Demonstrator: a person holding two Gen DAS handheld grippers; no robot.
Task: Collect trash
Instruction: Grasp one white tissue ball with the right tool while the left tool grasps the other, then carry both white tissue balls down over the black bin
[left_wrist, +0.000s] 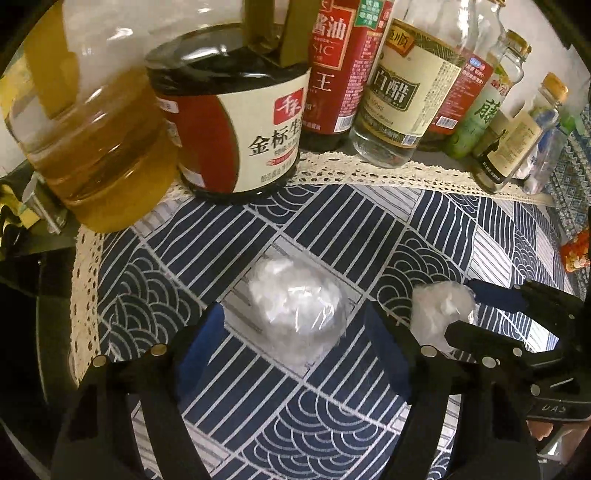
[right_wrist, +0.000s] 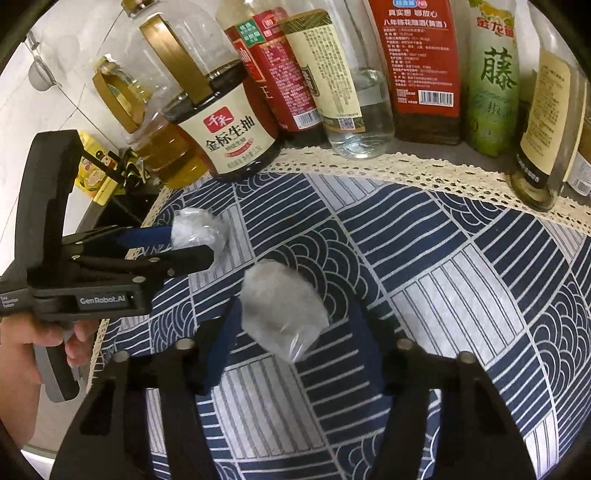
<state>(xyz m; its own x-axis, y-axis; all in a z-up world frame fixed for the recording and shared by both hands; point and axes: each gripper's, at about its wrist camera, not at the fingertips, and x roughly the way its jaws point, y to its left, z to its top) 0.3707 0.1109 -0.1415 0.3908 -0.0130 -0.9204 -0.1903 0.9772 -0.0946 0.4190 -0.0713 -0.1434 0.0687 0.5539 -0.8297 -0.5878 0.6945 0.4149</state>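
Note:
Two crumpled wads of clear plastic lie on the blue-and-white patterned cloth (left_wrist: 332, 229). The left wad (left_wrist: 295, 302) sits between the fingers of my left gripper (left_wrist: 295, 317), with a narrow gap to each blue pad. In the right wrist view that same wad (right_wrist: 195, 227) sits at the tips of the left gripper (right_wrist: 192, 243). The right wad (right_wrist: 280, 302) lies between the fingers of my right gripper (right_wrist: 295, 312). It brushes the left pad, and a sliver of cloth shows beside the right pad. The left wrist view shows this wad (left_wrist: 436, 310) at the right gripper's (left_wrist: 460, 306) tips.
A row of bottles stands close behind on the cloth's lace edge: a cooking oil jug (left_wrist: 99, 166), a dark soy sauce bottle (left_wrist: 236, 129), a clear vinegar bottle (left_wrist: 391, 110) and several more to the right. A red packet (left_wrist: 576, 251) lies far right. A hand (right_wrist: 22, 350) holds the left gripper.

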